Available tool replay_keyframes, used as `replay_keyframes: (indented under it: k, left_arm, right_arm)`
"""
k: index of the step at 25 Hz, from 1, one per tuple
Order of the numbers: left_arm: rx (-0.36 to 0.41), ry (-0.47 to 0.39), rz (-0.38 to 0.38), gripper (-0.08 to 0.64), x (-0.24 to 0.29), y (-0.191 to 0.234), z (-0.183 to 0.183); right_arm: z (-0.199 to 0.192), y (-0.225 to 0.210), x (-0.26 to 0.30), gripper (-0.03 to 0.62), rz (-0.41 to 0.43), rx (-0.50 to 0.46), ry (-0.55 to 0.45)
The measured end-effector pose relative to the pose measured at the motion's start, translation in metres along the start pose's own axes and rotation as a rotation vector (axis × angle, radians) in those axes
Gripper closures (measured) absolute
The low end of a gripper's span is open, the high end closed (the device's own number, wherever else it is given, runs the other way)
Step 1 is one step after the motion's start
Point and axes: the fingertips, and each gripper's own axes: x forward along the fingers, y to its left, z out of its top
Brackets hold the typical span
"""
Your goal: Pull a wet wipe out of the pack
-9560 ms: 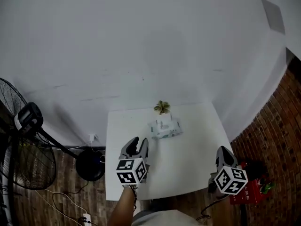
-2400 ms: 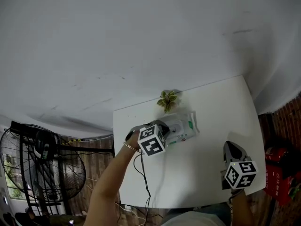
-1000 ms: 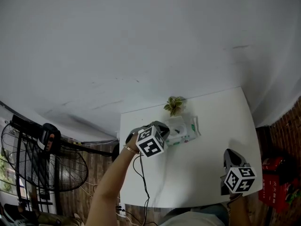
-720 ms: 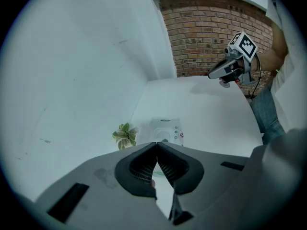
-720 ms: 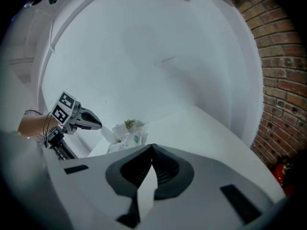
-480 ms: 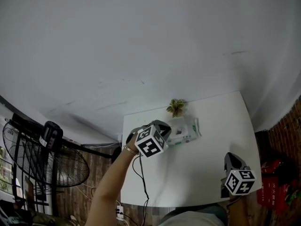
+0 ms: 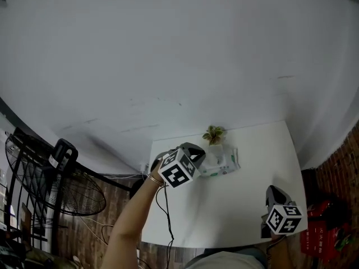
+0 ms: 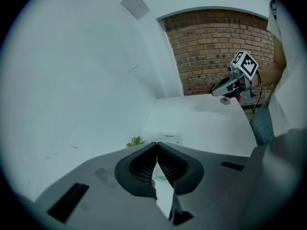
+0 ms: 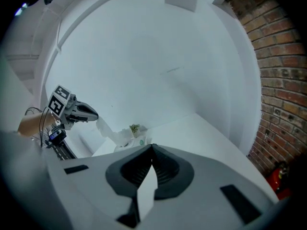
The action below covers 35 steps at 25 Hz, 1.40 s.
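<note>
White wet wipe [image 9: 107, 131] stretches slantwise up from pack [image 9: 128, 142] into your clenched left hand-held gripper [image 9: 96, 113]; your right hand-held gripper [image 9: 152, 148] closed, seemingly empty.

table [image 7: 235, 206] white | pack [image 7: 222, 163] white, green print | wet wipe [image 9: 104, 128] white | plant [image 7: 213, 133] green | brick wall [image 8: 211, 51] red-brown

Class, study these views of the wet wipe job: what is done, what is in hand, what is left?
Done: the left claw is shut on the wet wipe, raised above the pack. In hand: the wipe stretches from claw down to pack, its lower end not yet free. Left: pull it fully clear. The right claw, shut and empty, is away from the pack.
</note>
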Motion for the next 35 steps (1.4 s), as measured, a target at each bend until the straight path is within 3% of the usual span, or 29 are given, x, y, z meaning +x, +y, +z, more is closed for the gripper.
replay_keyframes:
  k: [5,8,12,16,19,23,31,35]
  left_arm:
    - [-0.088,-0.110,0.040,0.545,-0.031,0.006,0.016]
    - [-0.194,-0.213,0.079,0.545,-0.054,0.007,0.025]
    - [-0.430,-0.378,0.141,0.545,-0.081,0.009,0.022]
    - [-0.684,-0.544,0.283,0.545,-0.105,0.004,0.006]
    - [-0.827,-0.637,0.407,0.545,-0.117,-0.007,-0.013]
    - [-0.885,-0.674,0.576,0.545,-0.125,-0.019,-0.038]
    - [-0.987,-0.670,0.730,0.545,-0.124,-0.035,-0.079]
    - [-0.989,-0.669,0.734,0.545,-0.125,-0.035,-0.080]
  right_arm:
    - [0.013,0.005,-0.004,0.591,0.001,-0.030,-0.021]
    - [0.026,0.009,-0.003,0.591,0.007,-0.059,-0.037]
    - [0.050,0.024,0.002,0.591,0.032,-0.123,-0.057]
    - [0.070,0.040,0.006,0.591,0.056,-0.188,-0.068]
    - [0.080,0.057,0.009,0.591,0.081,-0.224,-0.077]
    - [0.091,0.082,0.016,0.591,0.112,-0.285,-0.091]
    - [0.095,0.094,0.019,0.591,0.064,-0.279,-0.187]
    - [0.098,0.093,0.013,0.591,0.062,-0.274,-0.227]
